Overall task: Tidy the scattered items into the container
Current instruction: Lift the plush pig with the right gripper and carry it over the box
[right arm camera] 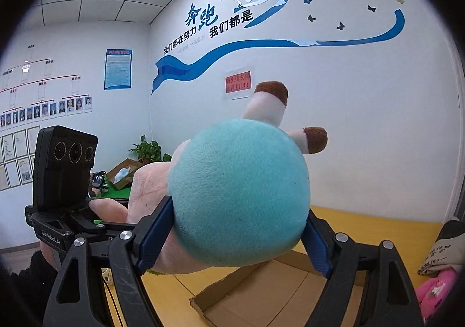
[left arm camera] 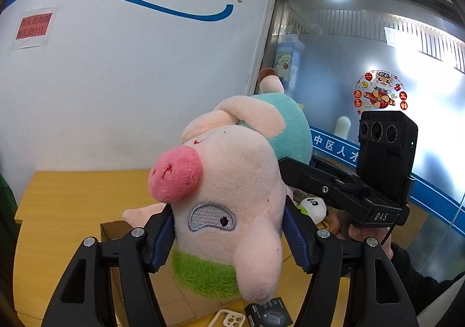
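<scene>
Pink plush, a pig toy (left arm camera: 232,181), hung in the air between my two grippers, above the cardboard box (right arm camera: 261,289) on the yellow desk (left arm camera: 72,205). My left gripper (left arm camera: 229,242) clamped its head between the blue pads; my right gripper (right arm camera: 238,237) squeezed its teal body, feet pointing toward the wall.

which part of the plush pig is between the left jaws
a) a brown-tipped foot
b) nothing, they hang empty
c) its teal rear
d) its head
d: in the left wrist view the left gripper pads press both sides of the plush pig at its head, just below the pink snout.
</scene>
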`<state>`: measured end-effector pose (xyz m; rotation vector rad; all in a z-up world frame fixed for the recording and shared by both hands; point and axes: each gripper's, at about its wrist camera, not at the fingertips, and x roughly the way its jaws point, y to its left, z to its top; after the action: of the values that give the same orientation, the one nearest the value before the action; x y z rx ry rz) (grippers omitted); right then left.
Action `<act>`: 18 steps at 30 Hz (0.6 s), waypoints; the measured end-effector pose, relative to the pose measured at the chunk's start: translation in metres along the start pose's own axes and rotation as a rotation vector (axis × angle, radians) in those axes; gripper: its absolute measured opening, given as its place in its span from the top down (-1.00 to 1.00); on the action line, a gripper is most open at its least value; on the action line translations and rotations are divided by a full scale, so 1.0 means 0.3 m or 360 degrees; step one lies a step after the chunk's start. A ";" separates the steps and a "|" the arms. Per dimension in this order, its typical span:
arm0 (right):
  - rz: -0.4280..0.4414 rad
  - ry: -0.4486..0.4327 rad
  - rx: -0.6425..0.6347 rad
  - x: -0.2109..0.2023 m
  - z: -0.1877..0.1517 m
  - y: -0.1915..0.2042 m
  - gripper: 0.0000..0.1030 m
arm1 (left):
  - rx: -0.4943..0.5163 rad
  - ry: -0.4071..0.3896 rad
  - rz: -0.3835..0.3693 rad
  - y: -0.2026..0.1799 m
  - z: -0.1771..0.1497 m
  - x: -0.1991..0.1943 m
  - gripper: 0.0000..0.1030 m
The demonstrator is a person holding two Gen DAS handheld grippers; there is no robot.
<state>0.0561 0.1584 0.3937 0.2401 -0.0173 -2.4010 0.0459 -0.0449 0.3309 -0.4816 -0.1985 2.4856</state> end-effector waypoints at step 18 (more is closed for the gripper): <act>0.0116 0.0349 0.0309 0.651 -0.310 -0.360 -0.57 | -0.0447 0.0351 0.0125 0.608 -0.161 0.508 -0.38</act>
<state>-0.1413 0.1143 0.2611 0.5816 -0.1558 -2.2889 -0.1474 -0.1030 0.1964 -0.8898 -0.4501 2.4672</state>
